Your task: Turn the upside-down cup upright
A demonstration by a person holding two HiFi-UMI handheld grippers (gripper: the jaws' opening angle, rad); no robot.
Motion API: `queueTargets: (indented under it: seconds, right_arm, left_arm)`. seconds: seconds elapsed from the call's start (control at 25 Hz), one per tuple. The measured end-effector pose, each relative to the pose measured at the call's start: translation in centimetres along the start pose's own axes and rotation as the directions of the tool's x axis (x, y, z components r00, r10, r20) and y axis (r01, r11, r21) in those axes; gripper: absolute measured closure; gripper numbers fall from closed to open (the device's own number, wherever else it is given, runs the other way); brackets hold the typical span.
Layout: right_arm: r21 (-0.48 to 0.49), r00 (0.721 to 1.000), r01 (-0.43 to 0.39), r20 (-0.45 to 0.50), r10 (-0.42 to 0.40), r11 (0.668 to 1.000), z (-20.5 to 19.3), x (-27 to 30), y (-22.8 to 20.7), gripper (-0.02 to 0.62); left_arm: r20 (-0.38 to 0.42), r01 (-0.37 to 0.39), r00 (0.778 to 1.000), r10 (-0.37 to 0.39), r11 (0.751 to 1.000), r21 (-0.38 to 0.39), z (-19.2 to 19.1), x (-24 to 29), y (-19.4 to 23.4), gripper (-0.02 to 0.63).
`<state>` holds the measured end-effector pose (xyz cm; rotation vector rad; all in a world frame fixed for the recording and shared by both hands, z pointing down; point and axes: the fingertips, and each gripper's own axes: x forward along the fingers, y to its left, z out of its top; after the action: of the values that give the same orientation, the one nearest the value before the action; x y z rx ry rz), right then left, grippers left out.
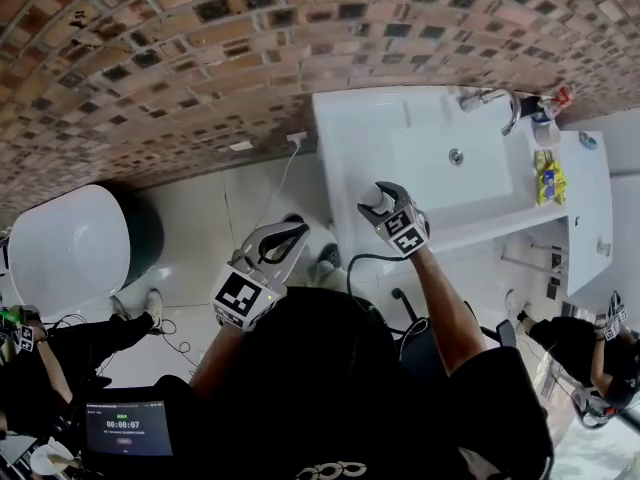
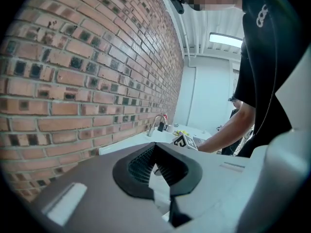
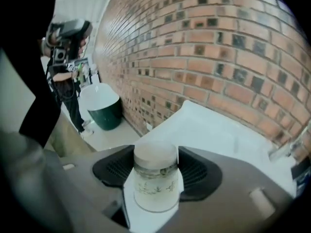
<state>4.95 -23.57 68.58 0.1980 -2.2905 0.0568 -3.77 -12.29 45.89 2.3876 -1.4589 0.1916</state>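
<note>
A translucent cup with a faint leaf print sits between the black pads of my right gripper, which is shut on it. Its narrow closed end points away from the camera and its wide end faces the camera. In the head view the cup shows as a pale round shape in my right gripper, held above the front edge of the white vanity counter. My left gripper hangs over the floor to the left of the counter. Its fingertips meet with nothing between them, as the left gripper view also shows.
The counter holds a sink basin with a faucet, a yellow packet and small items at its right end. A brick wall runs behind. A white and green tub stands at the left. People stand at both lower corners.
</note>
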Motion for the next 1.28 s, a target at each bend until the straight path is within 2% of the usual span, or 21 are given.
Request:
queueTargets:
  seconds: [0.12,0.36,0.48,0.8,0.92,1.08,1.28]
  right_arm:
    - [0.097,0.998,-0.004,0.07,-0.002,0.995,-0.2,-0.7,0.5,0.327]
    - [0.164,0.997,-0.012,0.08,-0.001,0.986,-2.6,-1.3,2.0,0.325]
    - [0.185,0.996,-0.006,0.092,-0.011,0.983,-3.2,-1.8,2.3,0.325]
    - [0.222,0.992,0.01,0.119,-0.037,0.975,-4.4,-2.8,2.7,0.325]
    - [0.242,0.984,0.021,0.167,-0.063,0.97,-4.0,-2.9,2.4,0.325]
    - [0.279,0.959,0.028,0.265,-0.105,0.96,-3.3,-2.8,2.0,0.327]
    - [0.287,0.954,0.023,0.281,-0.107,0.958,-4.0,-1.7,2.7,0.326]
  left_arm:
    - [-0.013,0.011,1.0,-0.012,1.0,-0.005,0.1,0.4,-1.0,0.591]
    - [-0.047,0.057,0.997,-0.056,0.998,0.039,-0.2,1.3,-3.4,0.591]
    - [-0.063,0.083,0.995,-0.079,0.994,0.068,-0.6,1.6,-4.4,0.591]
    - [-0.09,0.11,0.991,-0.103,0.99,0.085,-0.9,2.1,-6.4,0.591]
    - [-0.104,0.113,0.989,-0.103,0.989,0.095,-1.1,2.1,-6.8,0.591]
    - [-0.125,0.12,0.986,-0.106,0.987,0.11,-1.6,2.1,-7.3,0.591]
    - [-0.137,0.124,0.985,-0.107,0.985,0.121,-2.0,1.9,-7.9,0.591]
